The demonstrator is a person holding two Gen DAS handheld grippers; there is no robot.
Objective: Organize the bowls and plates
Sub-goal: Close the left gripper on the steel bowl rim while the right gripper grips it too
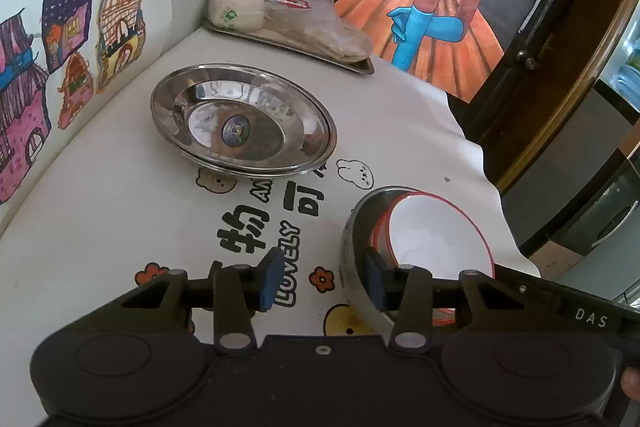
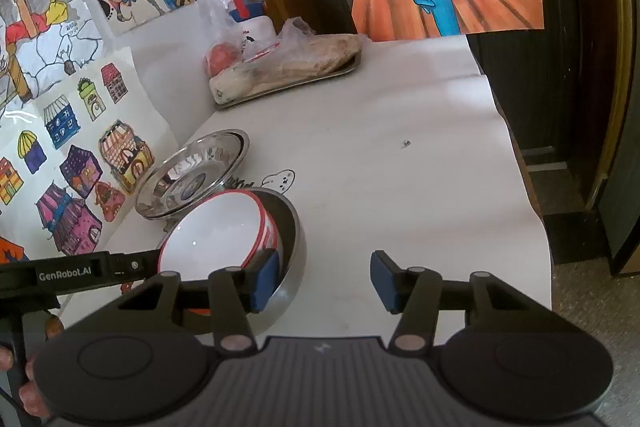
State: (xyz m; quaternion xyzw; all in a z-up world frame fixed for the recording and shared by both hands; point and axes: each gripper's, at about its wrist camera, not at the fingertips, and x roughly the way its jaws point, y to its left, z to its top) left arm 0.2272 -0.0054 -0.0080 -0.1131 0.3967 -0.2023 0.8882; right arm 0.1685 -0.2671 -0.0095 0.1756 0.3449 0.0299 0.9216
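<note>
Steel bowl (image 1: 352, 259), holding the white bowl (image 1: 436, 235), is being straddled at its rims near the table edge (image 2: 516, 163) by both parted, unclenched grippers (image 1: 322, 279) (image 2: 324, 279); bare tablecloth is lying rightward.

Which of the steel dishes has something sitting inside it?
The deep steel bowl nearest the grippers: it holds the white, red-rimmed bowl. The shallow steel plate by the wall shows only a small sticker at its centre.
</note>
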